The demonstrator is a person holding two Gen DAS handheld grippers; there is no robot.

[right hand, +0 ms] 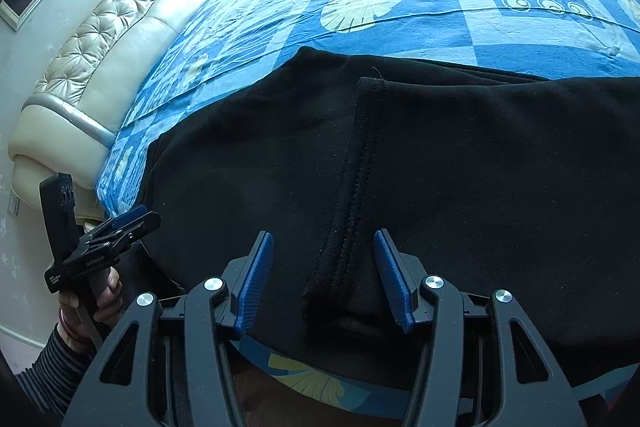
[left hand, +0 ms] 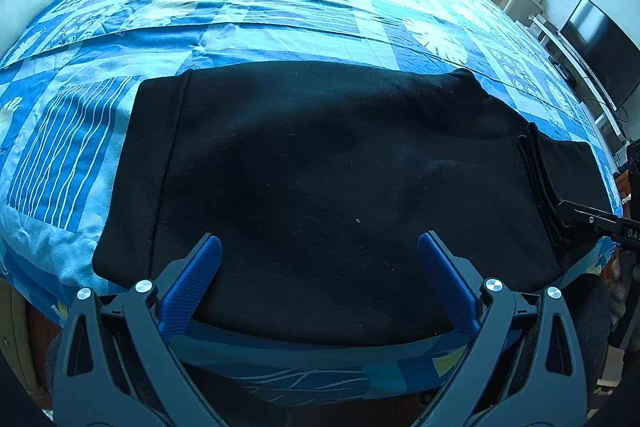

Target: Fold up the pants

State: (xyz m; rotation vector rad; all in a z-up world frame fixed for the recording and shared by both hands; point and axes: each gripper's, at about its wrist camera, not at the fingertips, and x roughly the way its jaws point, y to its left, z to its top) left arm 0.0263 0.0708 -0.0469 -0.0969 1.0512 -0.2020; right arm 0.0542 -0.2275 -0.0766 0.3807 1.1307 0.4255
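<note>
A: Lying along the bed's near edge, the black pants are folded, one end doubled over.
B: And the grippers?
A: Left gripper gapes wide, empty. Right gripper parted, straddling a seamed fold, pads not pressing.

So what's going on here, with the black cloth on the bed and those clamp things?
A person is folding black pants on a bed with a blue patterned cover, holding a two-finger gripper in each hand. The left gripper hangs open over the near edge of the pants, gripping nothing. The right gripper is open too, its blue pads on either side of a thick seamed fold without pressing it. The pants lie flat, already partly folded.
</note>
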